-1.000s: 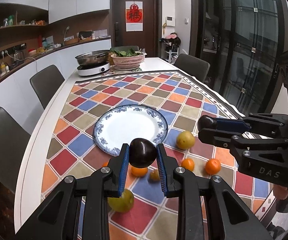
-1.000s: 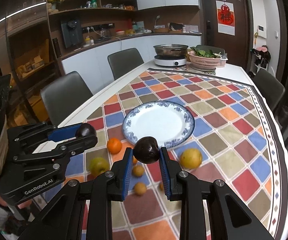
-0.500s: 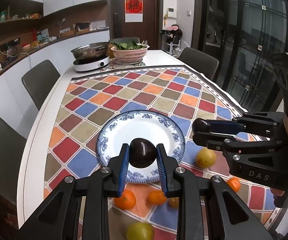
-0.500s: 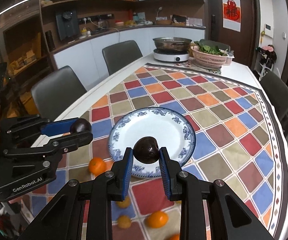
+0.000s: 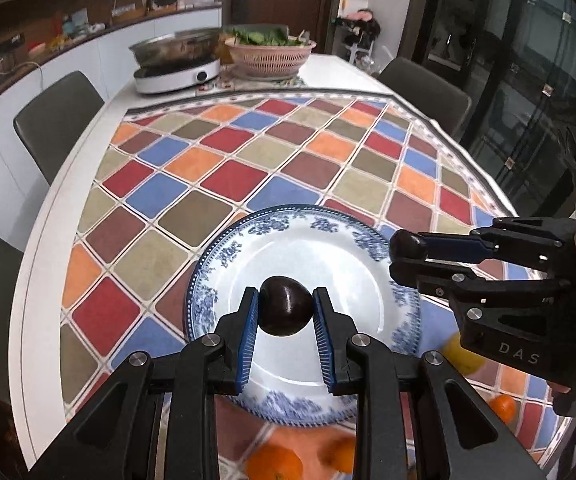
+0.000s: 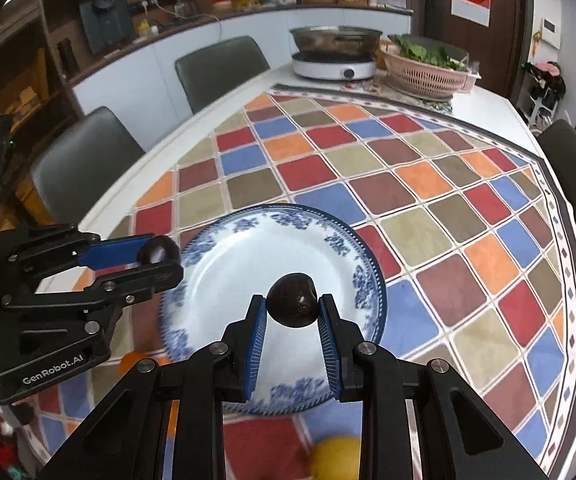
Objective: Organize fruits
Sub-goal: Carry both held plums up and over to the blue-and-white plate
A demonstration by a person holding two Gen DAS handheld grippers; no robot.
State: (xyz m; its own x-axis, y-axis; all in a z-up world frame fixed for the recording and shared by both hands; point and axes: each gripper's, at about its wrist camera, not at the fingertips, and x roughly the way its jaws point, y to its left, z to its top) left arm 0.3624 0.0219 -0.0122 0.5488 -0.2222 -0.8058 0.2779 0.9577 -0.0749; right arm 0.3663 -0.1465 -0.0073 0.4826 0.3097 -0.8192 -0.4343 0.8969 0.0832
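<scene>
Since the blue-rimmed plate (image 5: pixel 216 256) on the checkered tablecloth (image 5: pixel 224 176) looks like the drop-off spot, the left gripper (image 5: pixel 286 312) and right gripper (image 6: pixel 293 307) each hang over it clamped on a dark plum (image 5: pixel 285 311), probably ready to set down.

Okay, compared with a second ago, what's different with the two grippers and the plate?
Both grippers carried their fruit forward from above the loose oranges to over the plate. The left gripper stays shut on its dark plum, the right gripper on its dark plum. The plate is still empty and unmoved.
</scene>
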